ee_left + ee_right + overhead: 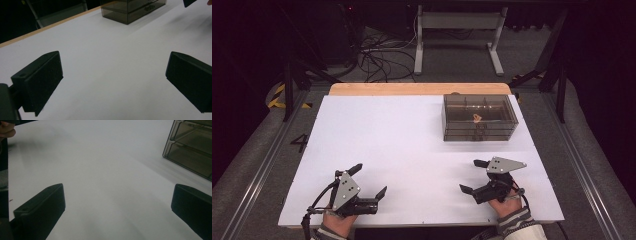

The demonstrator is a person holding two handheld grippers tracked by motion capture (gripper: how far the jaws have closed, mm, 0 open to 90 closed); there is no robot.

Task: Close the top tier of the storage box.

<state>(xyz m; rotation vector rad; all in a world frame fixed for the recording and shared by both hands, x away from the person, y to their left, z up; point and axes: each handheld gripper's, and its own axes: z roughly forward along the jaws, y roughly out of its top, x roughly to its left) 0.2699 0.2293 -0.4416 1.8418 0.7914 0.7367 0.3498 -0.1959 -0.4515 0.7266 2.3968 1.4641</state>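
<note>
Both grippers rested near table edge, jaws wide apart, empty. Right gripper (pixel 473 176) nearer drawer box (pixel 480 117); left gripper (pixel 368 180) far. Best approach: right toward drawer handle, squarely, slowly.

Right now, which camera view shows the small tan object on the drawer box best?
The high view: the tan object sits clearly on the smoky drawer box. The two gripper views catch just parts of the box.

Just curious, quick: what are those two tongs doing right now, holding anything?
Left tongs: open, holding nothing, above the white table.
Right tongs: open, holding nothing.
</note>
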